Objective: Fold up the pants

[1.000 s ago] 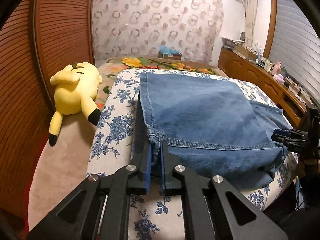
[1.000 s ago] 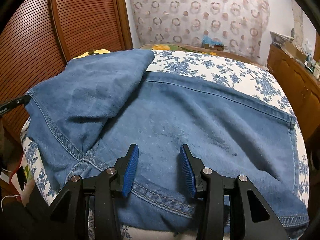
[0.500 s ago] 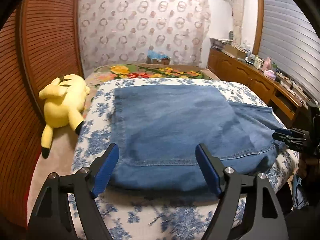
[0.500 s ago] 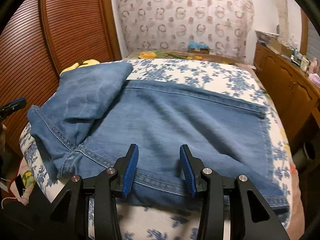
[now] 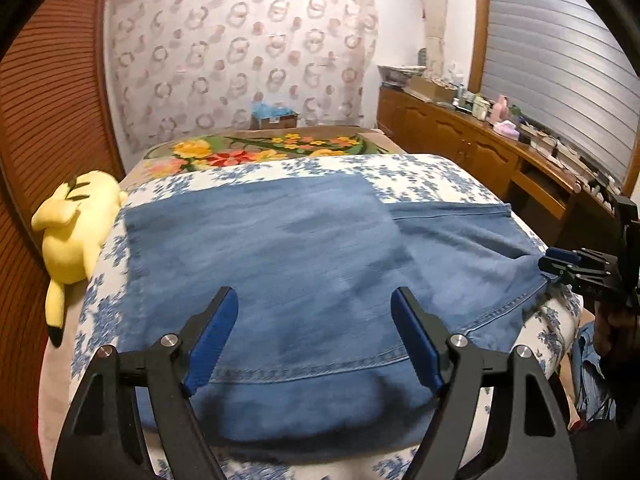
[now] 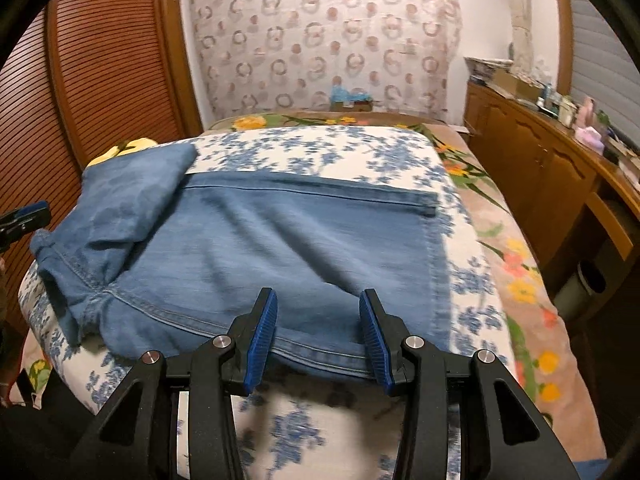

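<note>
Denim fills the left wrist view: the pants (image 5: pixel 280 280) lie on the floral cushion (image 5: pixel 420 172) with one part laid over the rest, its hem seam running along the cushion's near edge. The left gripper (image 5: pixel 314 340) hangs above that near edge with its jaws spread wide and nothing between the pads. At the cushion's right edge the right gripper (image 5: pixel 560 264) shows side-on, just beside the cloth. A yellow plush toy (image 5: pixel 76 232) lies off the left edge.

From the right wrist view, the pants (image 6: pixel 280 248) reach across the cushion (image 6: pixel 320 148), the folded layer heaped toward the left edge and a single layer running to the right edge, its hem at the near edge. The right gripper (image 6: pixel 318 336) sits over that hem, jaws partly spread, pads clear of the cloth.

My reading: one fold is laid and both tongs are free. The next move calls for pinching the right-hand end at its near and far corners and carrying it over the folded stack.
</note>
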`<state>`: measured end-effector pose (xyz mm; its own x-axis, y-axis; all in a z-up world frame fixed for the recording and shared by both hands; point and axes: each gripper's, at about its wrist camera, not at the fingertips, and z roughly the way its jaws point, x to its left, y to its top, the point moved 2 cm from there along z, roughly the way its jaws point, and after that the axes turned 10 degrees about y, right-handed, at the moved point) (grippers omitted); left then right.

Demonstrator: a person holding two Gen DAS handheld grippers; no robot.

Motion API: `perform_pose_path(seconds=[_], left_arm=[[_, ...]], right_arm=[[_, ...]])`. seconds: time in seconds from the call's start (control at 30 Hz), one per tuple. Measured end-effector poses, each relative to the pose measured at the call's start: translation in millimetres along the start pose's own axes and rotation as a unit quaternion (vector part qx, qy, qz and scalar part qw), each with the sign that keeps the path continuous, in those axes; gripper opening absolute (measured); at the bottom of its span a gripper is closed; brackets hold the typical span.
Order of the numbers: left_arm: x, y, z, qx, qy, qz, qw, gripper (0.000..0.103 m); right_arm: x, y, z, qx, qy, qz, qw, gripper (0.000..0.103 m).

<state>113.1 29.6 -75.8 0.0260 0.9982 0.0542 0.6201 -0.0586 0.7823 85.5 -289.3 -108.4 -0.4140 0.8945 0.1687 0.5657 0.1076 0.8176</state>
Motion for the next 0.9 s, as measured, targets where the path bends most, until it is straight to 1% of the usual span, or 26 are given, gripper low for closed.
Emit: perform_pose_path(seconds=[0.27, 0.43, 0.57, 0.67, 0.77, 0.9], left_arm=[[-23, 7, 3, 0.0, -0.015, 0.017, 0.9997, 0.079], [-33, 6, 9, 0.007, -0.018, 0.023, 0.9995, 0.079], [-37, 3, 14, 0.014, -0.024, 0.024, 0.9993, 0.079], [-42, -2, 19, 0.024, -0.03, 0.027, 0.9989, 0.079], [-45, -6, 25, 0.033, -0.03, 0.032, 0.9985, 0.079], [-46, -11, 31, 0.044, -0.034, 0.031, 0.998, 0.079]], right_arm=[[-16, 2, -9, -0.006, -0.023, 0.011, 1.0, 0.045], [-26, 9, -5, -0.005, -0.038, 0.004, 0.999, 0.045], [-42, 17, -1, -0.007, -0.04, 0.012, 0.999, 0.045], [-54, 22, 6, -0.003, -0.04, 0.017, 0.999, 0.044], [-66, 32, 16, 0.007, -0.049, 0.008, 0.999, 0.044], [-82, 51, 37, 0.025, -0.039, 0.001, 0.999, 0.044]])
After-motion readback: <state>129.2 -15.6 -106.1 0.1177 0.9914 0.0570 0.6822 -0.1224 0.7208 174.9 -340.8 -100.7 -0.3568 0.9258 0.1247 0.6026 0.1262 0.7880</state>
